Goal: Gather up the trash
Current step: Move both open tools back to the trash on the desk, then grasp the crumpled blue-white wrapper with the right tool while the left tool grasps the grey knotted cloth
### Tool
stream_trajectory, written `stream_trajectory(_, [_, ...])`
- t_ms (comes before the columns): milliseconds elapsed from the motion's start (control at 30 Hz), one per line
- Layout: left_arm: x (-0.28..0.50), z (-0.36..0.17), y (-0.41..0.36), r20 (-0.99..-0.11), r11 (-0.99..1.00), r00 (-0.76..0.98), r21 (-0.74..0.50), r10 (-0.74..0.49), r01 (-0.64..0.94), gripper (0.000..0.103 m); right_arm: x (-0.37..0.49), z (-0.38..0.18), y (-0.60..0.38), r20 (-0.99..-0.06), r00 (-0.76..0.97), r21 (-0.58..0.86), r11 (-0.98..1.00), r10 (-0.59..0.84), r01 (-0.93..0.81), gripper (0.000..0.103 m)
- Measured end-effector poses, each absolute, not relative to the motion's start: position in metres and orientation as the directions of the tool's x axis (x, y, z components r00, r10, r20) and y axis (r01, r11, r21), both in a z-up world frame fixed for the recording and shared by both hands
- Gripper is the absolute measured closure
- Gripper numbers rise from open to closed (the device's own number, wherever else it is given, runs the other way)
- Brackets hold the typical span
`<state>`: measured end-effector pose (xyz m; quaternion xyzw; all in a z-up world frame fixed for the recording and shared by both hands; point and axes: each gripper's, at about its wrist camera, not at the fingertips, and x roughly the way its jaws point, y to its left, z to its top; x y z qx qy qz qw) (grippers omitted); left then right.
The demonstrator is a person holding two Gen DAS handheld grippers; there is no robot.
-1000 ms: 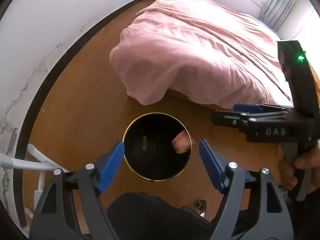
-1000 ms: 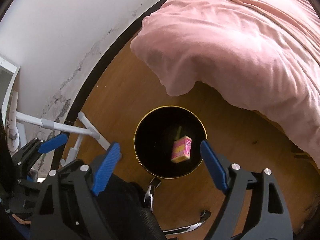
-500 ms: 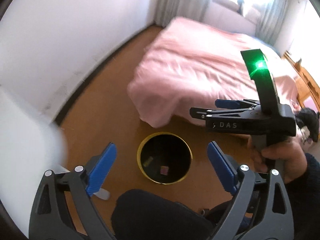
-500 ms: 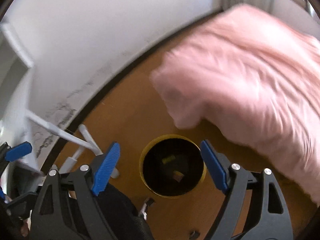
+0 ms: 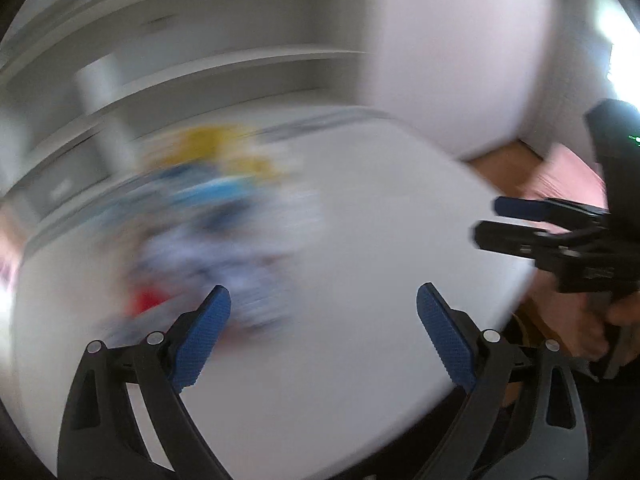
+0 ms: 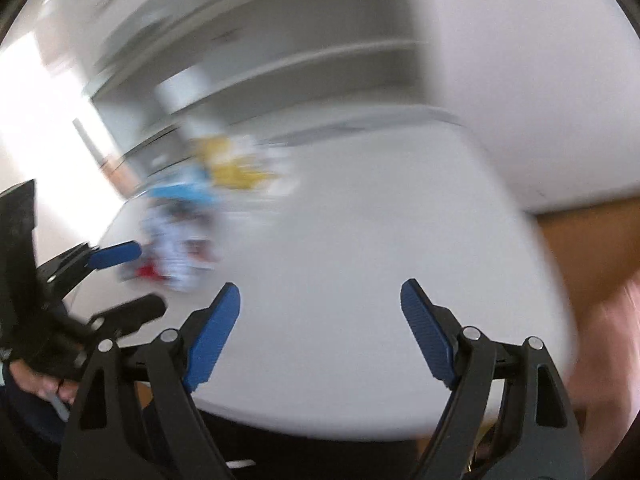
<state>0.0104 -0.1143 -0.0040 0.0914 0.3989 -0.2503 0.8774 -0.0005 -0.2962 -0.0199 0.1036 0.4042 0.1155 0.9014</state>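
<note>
Both of my claws are empty and spread wide: the left gripper has nothing between its blue pads, and its jaws have just been opening further; the right gripper stands wide too, with only bare tabletop showing through the gap. The task's things now sit as a smeared heap of trash on the white table, left of centre in the left wrist view, well beyond my left fingertips. I can pick out yellow, blue, white and red patches, but the blur hides what each piece is. In the right wrist view the same heap lies at middle left, just past the left claw's blue tip. I judge the job partly done, with this pile still to be picked up and carried off. A second ago both cameras looked down into a black bin with a gold rim on the wooden floor beside the pink bed, a pink carton dropping into it; that bin is out of sight now and the table fills both views.
</note>
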Motion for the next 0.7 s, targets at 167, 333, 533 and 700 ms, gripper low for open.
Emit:
stream_trajectory(167, [0.013,-0.012,0.001,-0.762,0.960,0.607,-0.073,-0.228,0.270,0.012,0.037,-0.008,-0.202,-0.714,0.588,0.204,0.916,0.380,-0.344,0.032])
stream_trajectory(333, [-0.001,-0.018,0.050,-0.766,0.976,0.612,-0.093,-0.196,0.197,0.012,0.065,-0.020,-0.154,-0.756,0.546,0.141,0.905,0.360,-0.400,0.041])
stream_trajectory(533, [0.003,-0.024,0.059,-0.765,0.967,0.604,-0.099,-0.224,0.233,0.012,0.084,-0.039,-0.134,-0.801,0.543,0.026,0.920,0.254,-0.392,0.050])
stream_trajectory(700, [0.028,-0.032,0.056,-0.767,0.953,0.589,-0.095,-0.254,0.288,0.012,0.083,-0.036,-0.131,-0.792,0.559,0.000,0.916,0.245,-0.401,0.068])
